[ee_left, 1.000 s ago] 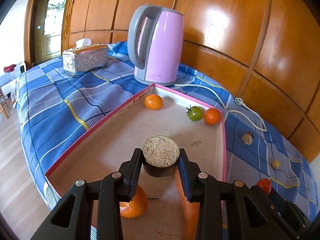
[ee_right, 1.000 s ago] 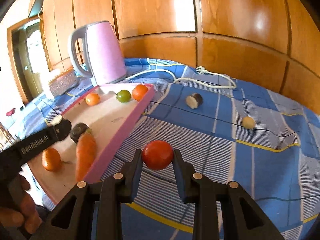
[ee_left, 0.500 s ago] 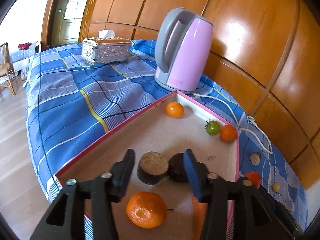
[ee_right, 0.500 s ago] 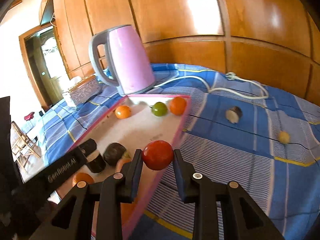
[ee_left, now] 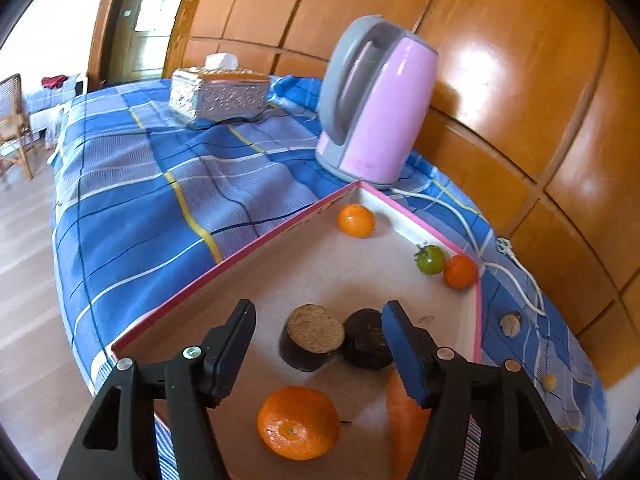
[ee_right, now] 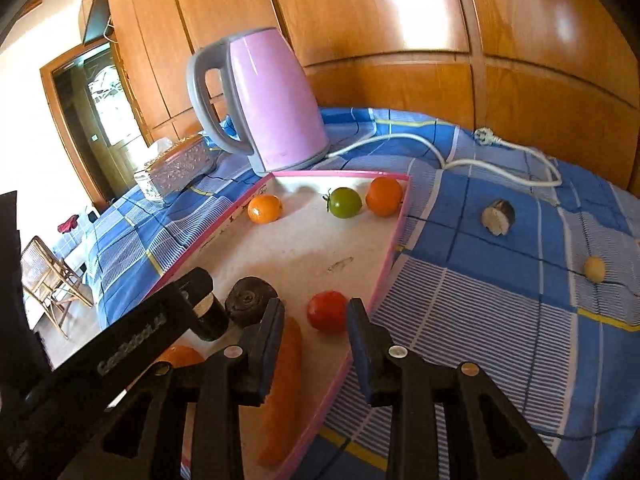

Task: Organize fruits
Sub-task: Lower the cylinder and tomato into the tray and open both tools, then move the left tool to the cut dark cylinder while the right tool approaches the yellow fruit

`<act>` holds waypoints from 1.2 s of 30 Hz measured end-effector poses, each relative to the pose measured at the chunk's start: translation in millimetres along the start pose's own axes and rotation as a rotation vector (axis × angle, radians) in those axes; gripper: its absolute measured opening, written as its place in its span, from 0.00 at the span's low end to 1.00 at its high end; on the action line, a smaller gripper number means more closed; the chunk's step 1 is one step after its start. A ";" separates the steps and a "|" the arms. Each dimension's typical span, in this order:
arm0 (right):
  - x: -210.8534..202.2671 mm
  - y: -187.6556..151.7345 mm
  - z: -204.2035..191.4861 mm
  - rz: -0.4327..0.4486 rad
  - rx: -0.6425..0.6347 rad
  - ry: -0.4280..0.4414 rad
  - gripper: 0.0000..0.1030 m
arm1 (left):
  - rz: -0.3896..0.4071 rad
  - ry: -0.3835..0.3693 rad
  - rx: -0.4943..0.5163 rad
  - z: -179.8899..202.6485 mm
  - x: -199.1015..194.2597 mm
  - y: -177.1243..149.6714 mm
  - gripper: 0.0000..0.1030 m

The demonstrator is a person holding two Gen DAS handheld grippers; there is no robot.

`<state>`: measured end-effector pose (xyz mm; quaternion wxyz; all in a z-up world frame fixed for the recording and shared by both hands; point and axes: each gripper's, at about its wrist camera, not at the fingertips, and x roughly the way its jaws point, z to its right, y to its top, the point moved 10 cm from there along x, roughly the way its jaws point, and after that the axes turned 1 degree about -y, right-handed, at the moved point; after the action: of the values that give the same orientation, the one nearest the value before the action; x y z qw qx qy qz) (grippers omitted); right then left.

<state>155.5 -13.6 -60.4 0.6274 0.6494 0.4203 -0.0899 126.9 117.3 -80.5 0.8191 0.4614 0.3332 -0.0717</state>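
Note:
A pink-rimmed tray [ee_left: 224,262] [ee_right: 394,236] lies on the blue checked cloth. In it are two dark cut pieces [ee_left: 312,338] [ee_left: 368,340], a mandarin [ee_left: 298,422], a carrot [ee_right: 282,388], a small orange [ee_left: 356,221], a green tomato [ee_right: 344,202] and an orange tomato [ee_right: 384,196]. My left gripper [ee_left: 320,340] is open above the two dark pieces. My right gripper [ee_right: 316,324] is open, and the red tomato [ee_right: 328,312] lies in the tray between its fingers. A dark cut piece [ee_right: 498,216] and a small yellow fruit [ee_right: 595,269] lie on the cloth to the right.
A pink kettle [ee_left: 372,108] stands behind the tray, with its white cord [ee_right: 444,156] trailing over the cloth. A silver tissue box [ee_left: 218,94] is at the far left. Wooden wall panels back the table. The table's left edge drops to the floor.
My left gripper let go of the cork-topped dark piece beside the other one and drew back, open. My right gripper carried the red tomato over the tray, opened, and the tomato now lies in it.

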 end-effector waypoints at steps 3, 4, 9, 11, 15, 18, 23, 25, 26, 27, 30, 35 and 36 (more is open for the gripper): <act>-8.6 -5.3 11.9 0.002 0.013 -0.040 0.34 | 0.010 -0.023 0.047 10.9 -3.6 -1.6 0.62; -11.3 -7.1 17.0 0.003 0.022 -0.059 0.33 | 0.012 -0.033 0.065 15.1 -4.5 -2.2 0.62; -24.0 -14.8 41.2 -0.002 0.035 -0.130 0.33 | 0.001 -0.068 0.153 34.9 -6.1 -9.3 0.62; -30.4 -17.9 52.8 0.000 0.041 -0.156 0.33 | -0.001 -0.075 0.184 40.5 -6.8 -12.4 0.62; -42.0 -24.5 77.8 0.001 0.054 -0.218 0.33 | 0.006 -0.087 0.244 52.6 -9.4 -18.1 0.62; -50.0 -25.0 94.3 0.015 0.067 -0.263 0.33 | 0.012 -0.100 0.291 62.4 -11.1 -22.4 0.61; -60.0 -22.2 125.9 0.046 0.109 -0.343 0.33 | 0.013 -0.116 0.352 74.7 -13.2 -30.2 0.59; -61.0 -23.7 137.4 0.051 0.129 -0.376 0.33 | 0.009 -0.121 0.369 78.1 -13.8 -33.5 0.59; -60.8 -25.0 145.0 0.050 0.144 -0.400 0.33 | 0.010 -0.122 0.384 81.0 -14.2 -35.4 0.59; -60.2 -26.1 150.3 0.046 0.161 -0.412 0.33 | 0.011 -0.124 0.389 82.6 -14.5 -36.1 0.59; -60.2 -31.1 165.7 0.032 0.236 -0.421 0.33 | -0.013 -0.150 0.410 90.0 -12.3 -42.3 0.58; -63.5 -38.7 193.6 0.023 0.353 -0.449 0.33 | -0.031 -0.180 0.456 101.2 -12.5 -51.2 0.53; -64.0 -40.6 195.4 0.020 0.368 -0.451 0.33 | -0.033 -0.189 0.466 103.6 -13.7 -52.7 0.52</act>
<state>168.7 -221.0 -87.6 0.5776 0.7200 0.2405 -0.3004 143.7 1.7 -72.9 0.7170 0.6234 0.2370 -0.2028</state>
